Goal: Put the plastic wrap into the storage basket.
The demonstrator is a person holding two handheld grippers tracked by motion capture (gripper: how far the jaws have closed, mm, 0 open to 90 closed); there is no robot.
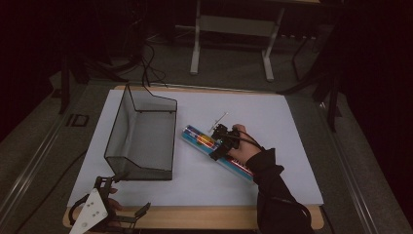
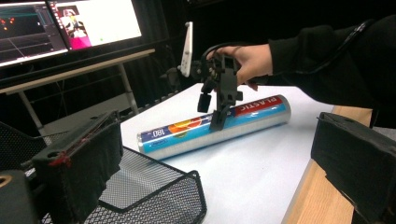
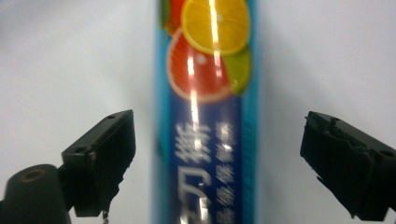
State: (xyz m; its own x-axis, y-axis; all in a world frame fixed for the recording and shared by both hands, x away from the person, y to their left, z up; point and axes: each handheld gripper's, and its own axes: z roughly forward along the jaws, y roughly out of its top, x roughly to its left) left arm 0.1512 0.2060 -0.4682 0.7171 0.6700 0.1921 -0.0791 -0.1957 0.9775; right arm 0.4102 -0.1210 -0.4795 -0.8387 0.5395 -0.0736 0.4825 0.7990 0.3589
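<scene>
A long blue tube [image 1: 196, 134] printed with citrus fruit lies slantwise on the white sheet, right of the basket. My right gripper [image 1: 217, 147] points down over its middle. In the right gripper view the jaws stand wide on either side of the tube [image 3: 205, 116], and neither pad touches it, so the right gripper [image 3: 217, 128] is open. The left gripper view shows the same tube [image 2: 261, 114] lying flat with the right gripper [image 2: 211, 113] just above it. My left gripper [image 1: 131, 192] rests at the table's near left corner, open and holding nothing.
A black wire mesh basket [image 1: 141, 168] stands left of the tube, its near corner [image 2: 187, 196] right by my left gripper. The white sheet [image 1: 292, 146] covers most of the wooden table [image 1: 204, 217]. Monitors [image 2: 70, 23] stand beyond the table.
</scene>
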